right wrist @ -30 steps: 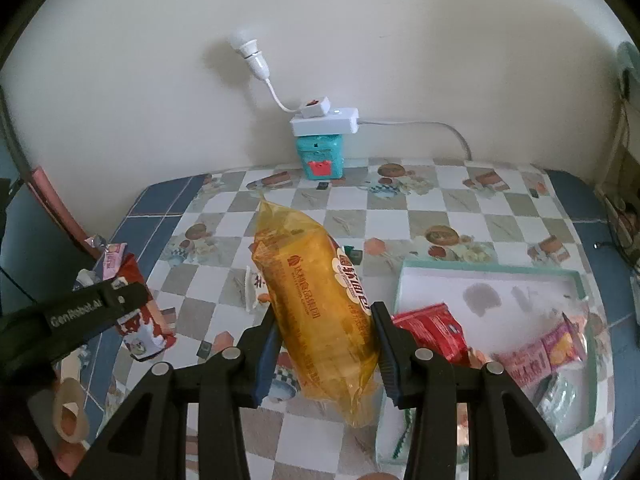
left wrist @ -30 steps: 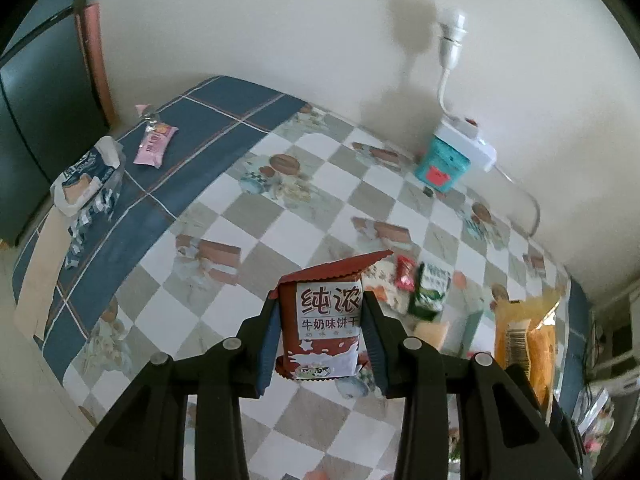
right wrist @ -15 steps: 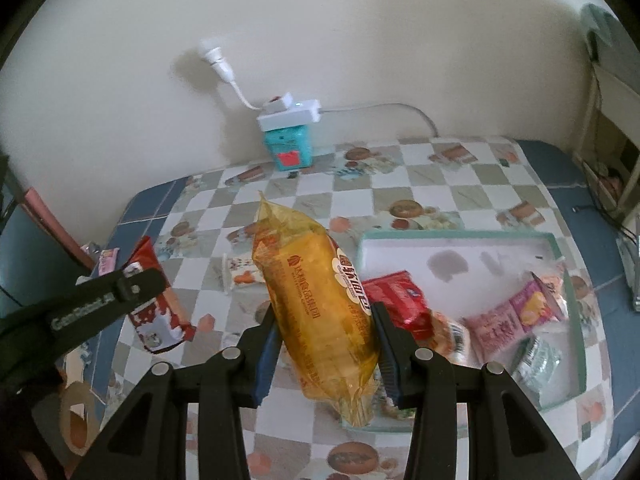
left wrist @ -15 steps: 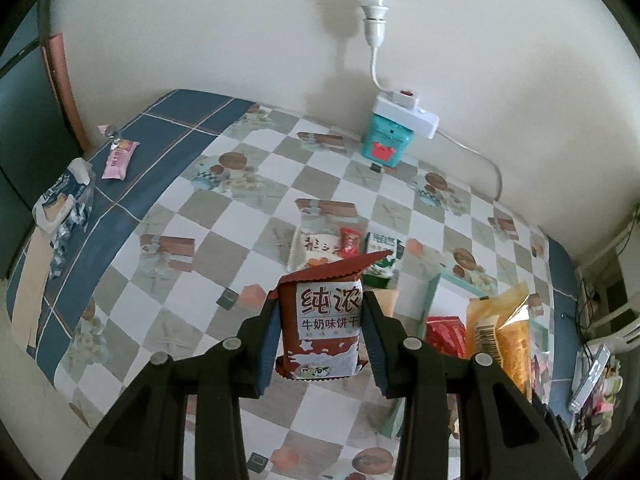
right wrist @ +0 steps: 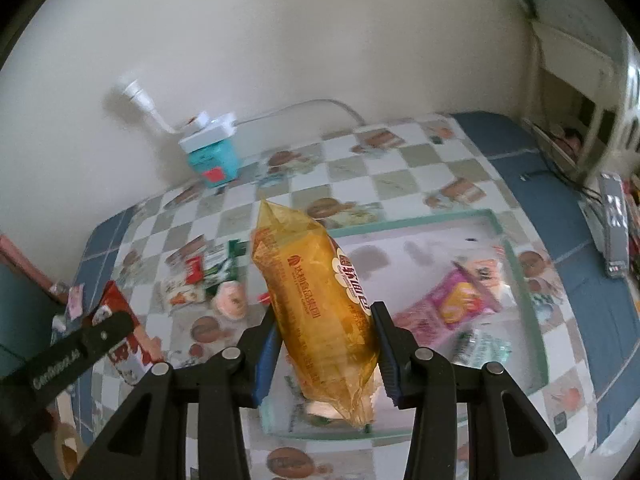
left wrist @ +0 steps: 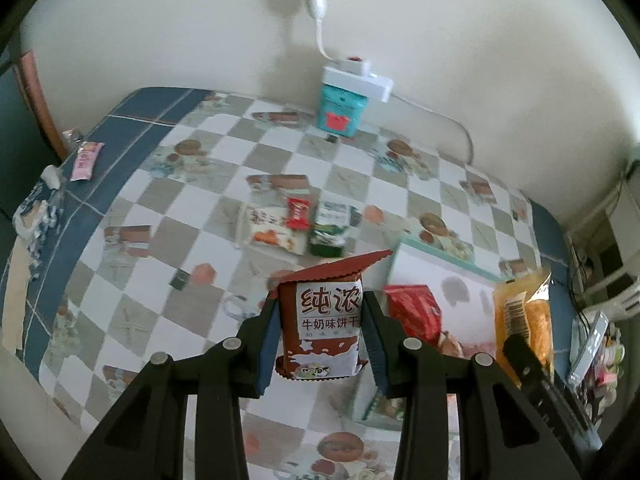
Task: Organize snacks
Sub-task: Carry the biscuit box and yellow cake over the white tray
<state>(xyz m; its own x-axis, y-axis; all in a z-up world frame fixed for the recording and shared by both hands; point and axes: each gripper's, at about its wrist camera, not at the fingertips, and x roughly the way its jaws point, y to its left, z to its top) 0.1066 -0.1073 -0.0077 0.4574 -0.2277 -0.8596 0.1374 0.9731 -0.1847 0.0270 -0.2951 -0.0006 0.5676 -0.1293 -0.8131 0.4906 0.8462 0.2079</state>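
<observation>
My left gripper [left wrist: 320, 332] is shut on a brown and white biscuit packet [left wrist: 323, 320], held upright above the checked tablecloth, just left of a white tray with a teal rim [left wrist: 436, 254]. My right gripper [right wrist: 325, 340] is shut on a long yellow bread bag [right wrist: 320, 304], which hangs over the tray's [right wrist: 416, 219] left part. In the tray lie a red packet [left wrist: 416, 312], a pink packet [right wrist: 452, 304] and a small green-white one [right wrist: 484, 346]. Loose snacks sit on the cloth left of the tray: a white packet [left wrist: 268, 234], a red sweet [left wrist: 298, 214] and a green packet [left wrist: 330, 230].
A teal box [left wrist: 340, 114] with a white power strip on it stands against the back wall, its cable trailing right. A pink packet [left wrist: 86, 154] and a crumpled wrapper [left wrist: 34, 212] lie at the table's far left edge. A remote [right wrist: 614, 216] and clutter sit beyond the right edge.
Both grippers have moved to the right across the table with their packets still held. The tray has come under the yellow bag, and the biscuit packet is now close to the tray's left rim.
</observation>
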